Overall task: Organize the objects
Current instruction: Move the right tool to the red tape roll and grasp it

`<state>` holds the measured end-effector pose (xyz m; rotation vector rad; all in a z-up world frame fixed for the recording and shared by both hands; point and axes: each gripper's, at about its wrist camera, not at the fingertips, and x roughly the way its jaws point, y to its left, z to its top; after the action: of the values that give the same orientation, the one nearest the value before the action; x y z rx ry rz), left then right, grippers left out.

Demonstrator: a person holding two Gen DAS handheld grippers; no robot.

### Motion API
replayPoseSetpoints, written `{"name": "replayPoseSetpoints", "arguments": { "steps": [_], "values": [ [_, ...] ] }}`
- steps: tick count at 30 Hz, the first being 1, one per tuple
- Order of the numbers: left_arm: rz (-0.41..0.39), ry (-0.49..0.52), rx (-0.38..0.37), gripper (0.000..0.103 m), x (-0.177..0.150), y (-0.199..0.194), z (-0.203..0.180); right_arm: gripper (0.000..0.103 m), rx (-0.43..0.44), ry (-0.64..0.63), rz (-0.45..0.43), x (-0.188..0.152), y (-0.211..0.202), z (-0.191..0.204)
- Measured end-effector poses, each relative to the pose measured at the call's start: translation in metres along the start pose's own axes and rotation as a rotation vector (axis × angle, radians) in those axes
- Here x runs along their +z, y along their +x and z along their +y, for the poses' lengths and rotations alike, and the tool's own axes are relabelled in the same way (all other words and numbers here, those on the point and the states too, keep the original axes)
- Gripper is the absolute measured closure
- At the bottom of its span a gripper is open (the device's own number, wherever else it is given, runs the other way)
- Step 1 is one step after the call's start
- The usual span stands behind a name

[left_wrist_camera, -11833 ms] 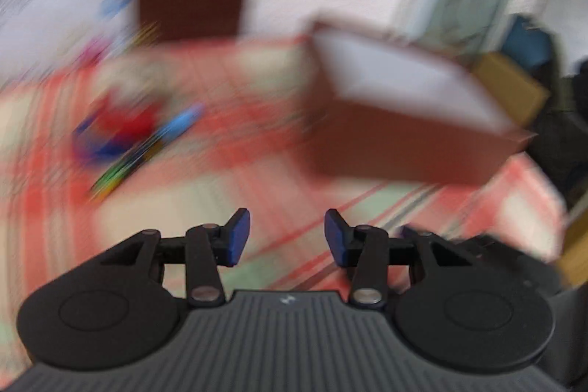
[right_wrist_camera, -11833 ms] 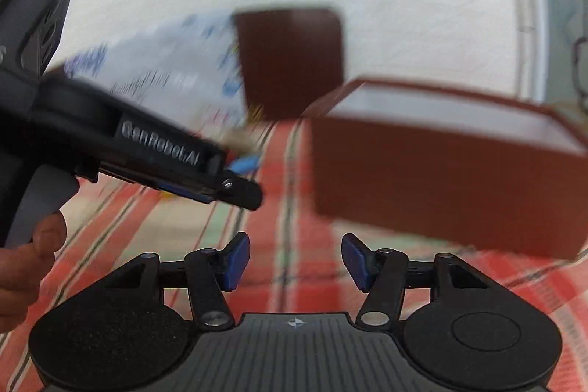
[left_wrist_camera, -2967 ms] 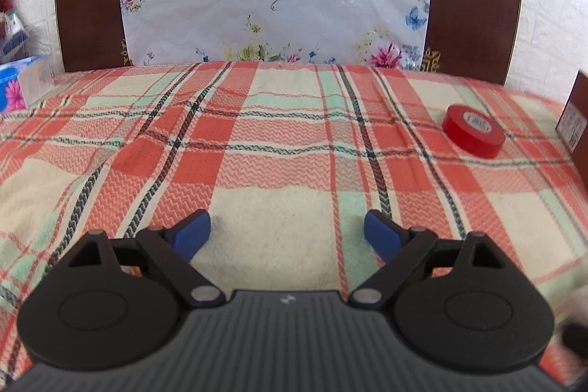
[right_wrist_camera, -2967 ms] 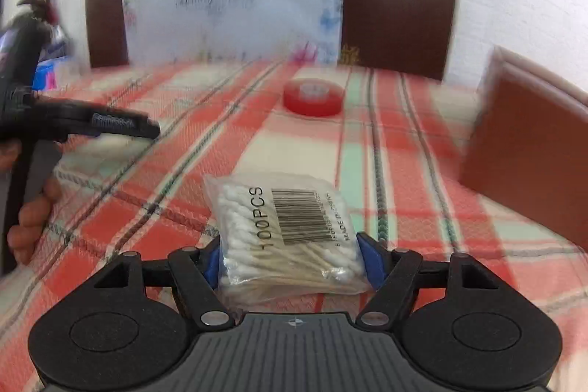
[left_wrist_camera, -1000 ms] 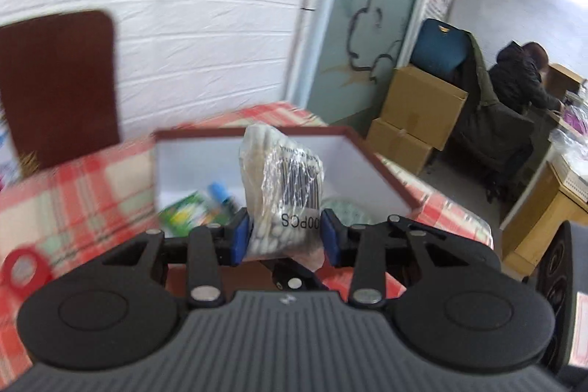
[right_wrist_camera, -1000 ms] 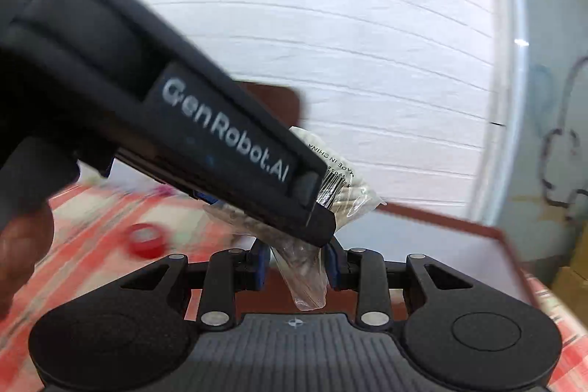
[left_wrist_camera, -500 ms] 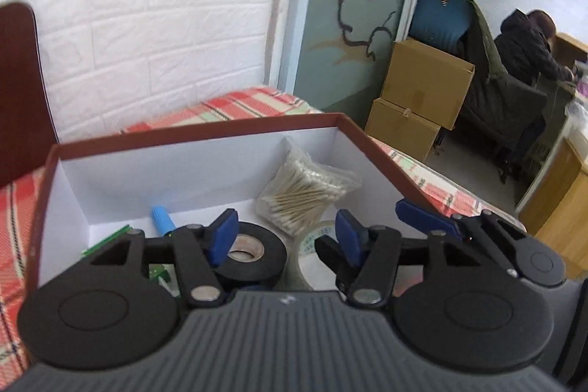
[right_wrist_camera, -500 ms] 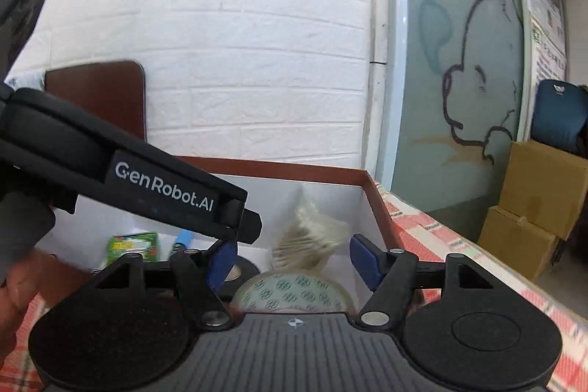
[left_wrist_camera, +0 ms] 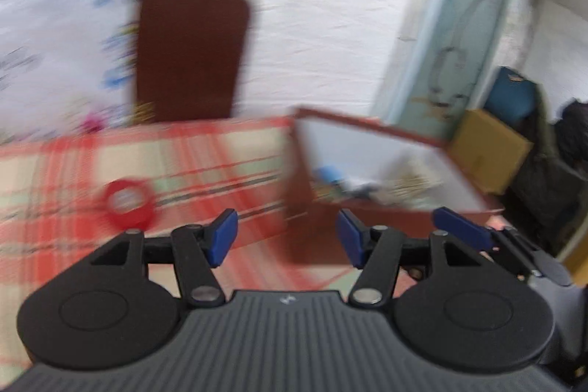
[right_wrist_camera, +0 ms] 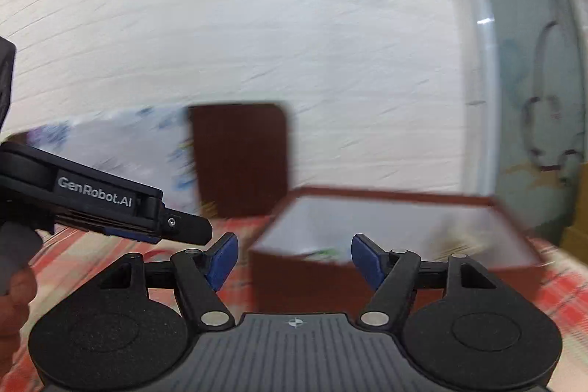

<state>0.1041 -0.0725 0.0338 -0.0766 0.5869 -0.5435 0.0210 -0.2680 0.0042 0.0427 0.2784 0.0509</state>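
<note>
Red tape roll (left_wrist_camera: 126, 204): lies flat on the plaid bedspread (left_wrist_camera: 183, 157), left of the box and well apart from it; it looks like the one item not yet put away, though blur limits certainty.
Box (left_wrist_camera: 371, 171): brown outside, white inside, open top, sitting on the bed; a jumble of small items shows at its bottom, too smeared to name.
Left tool (left_wrist_camera: 287, 237): blue pads spread wide, nothing between them, aimed between the roll and the box's near corner.
Right tool (right_wrist_camera: 294, 258): also spread wide and empty, facing the box's near wall (right_wrist_camera: 312, 281).
Risk, crowding: both tools sit close together near the box, so a reach for the roll could knock one against the other.
Risk, grasp: the low roll on soft cloth may tip or slide if a pad snags the fabric.
Risk, view: heavy motion blur in both views makes aiming uncertain.
</note>
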Motion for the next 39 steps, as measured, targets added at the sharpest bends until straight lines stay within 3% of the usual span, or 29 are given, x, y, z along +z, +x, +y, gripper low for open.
{"name": "replayPoseSetpoints", "arguments": {
  "steps": [3,7,8,10,13,16,33,39],
  "values": [
    [0.051,-0.036,0.192,0.040,-0.025,-0.007,0.066,0.039,0.119,-0.007,0.151,-0.021,0.031,0.052],
    [0.112,-0.107,0.458,0.033,-0.061,-0.002,0.153,0.039,0.116,-0.098,0.293,-0.046,0.088,0.086],
    [0.036,-0.093,0.468,0.027,-0.069,-0.011,0.165,0.034,0.109,-0.110,0.332,-0.046,0.106,0.087],
    [-0.007,-0.122,0.467,0.023,-0.072,-0.013,0.177,0.030,0.103,-0.109,0.321,-0.039,0.125,0.089],
    [0.001,-0.076,0.495,0.016,-0.064,0.003,0.171,0.022,0.084,-0.123,0.323,-0.034,0.147,0.090],
    [0.002,-0.094,0.484,0.014,-0.061,0.009,0.176,0.020,0.080,-0.128,0.314,-0.035,0.150,0.090],
    [0.000,-0.085,0.490,0.013,-0.067,0.005,0.176,0.021,0.068,-0.132,0.304,-0.037,0.147,0.092],
    [-0.004,-0.091,0.486,0.013,-0.066,0.004,0.176,0.011,0.075,-0.115,0.336,-0.030,0.173,0.099]
  ]
}}
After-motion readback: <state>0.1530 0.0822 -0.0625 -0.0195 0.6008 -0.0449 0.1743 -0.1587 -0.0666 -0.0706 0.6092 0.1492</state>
